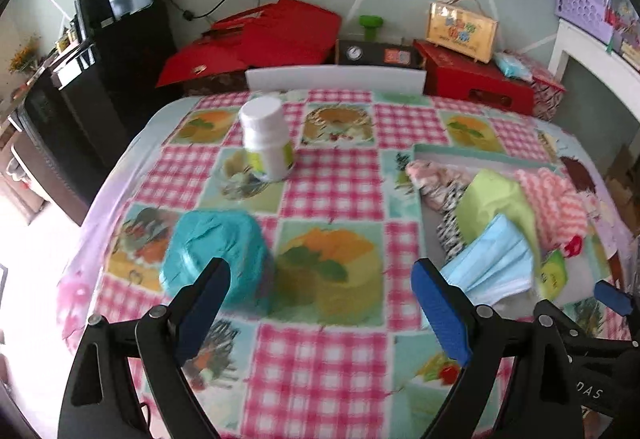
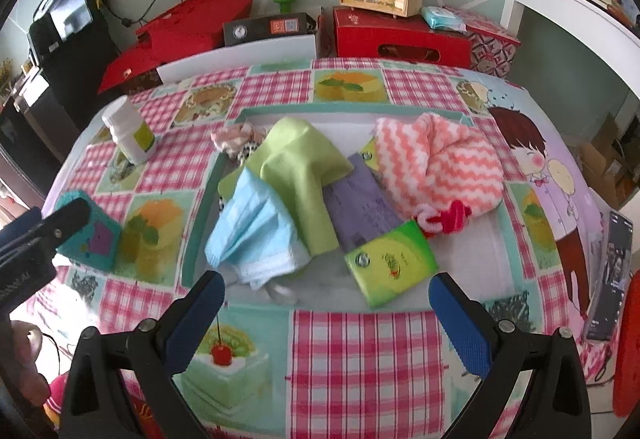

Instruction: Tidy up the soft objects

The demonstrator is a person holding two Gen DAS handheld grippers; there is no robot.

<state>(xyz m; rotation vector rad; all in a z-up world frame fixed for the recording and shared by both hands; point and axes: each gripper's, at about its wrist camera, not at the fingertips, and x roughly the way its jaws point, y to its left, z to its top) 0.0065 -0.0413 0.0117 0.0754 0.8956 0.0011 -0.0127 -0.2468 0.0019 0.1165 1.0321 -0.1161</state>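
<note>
Most of the sorting looks done to me. The shallow tray (image 2: pixel 212 175) on the checked surface (image 2: pixel 352 359) already holds a pile of soft things: a blue face mask (image 2: pixel 256 235), a green cloth (image 2: pixel 296 167), a pink-and-white zigzag towel (image 2: pixel 436 167), a patterned scrap of fabric (image 2: pixel 236 139) at the far corner, a purple tissue pack (image 2: pixel 364 211), a green tissue pack (image 2: pixel 392 259) and a small red hair tie (image 2: pixel 444 219).

What I judge is left: 1 soft item, the teal tissue pack (image 1: pixel 216 255), which lies on the surface outside the tray, well to the left of it. The white pill bottle (image 1: pixel 266 143) stands further back on the surface; it is hard, so I would leave it there.

My left tool (image 1: pixel 320 303) is spread wide with nothing between its fingers. The teal tissue pack lies just beyond my left-hand fingertip, partly behind it, not between the 2 fingers, so I would need to shift left to centre on it.

My right tool (image 2: pixel 326 303) is also wide and empty, hovering over the near rim of the tray, with the face mask just ahead of its left fingertip and the green tissue pack between the 2 tips, further in.
</note>
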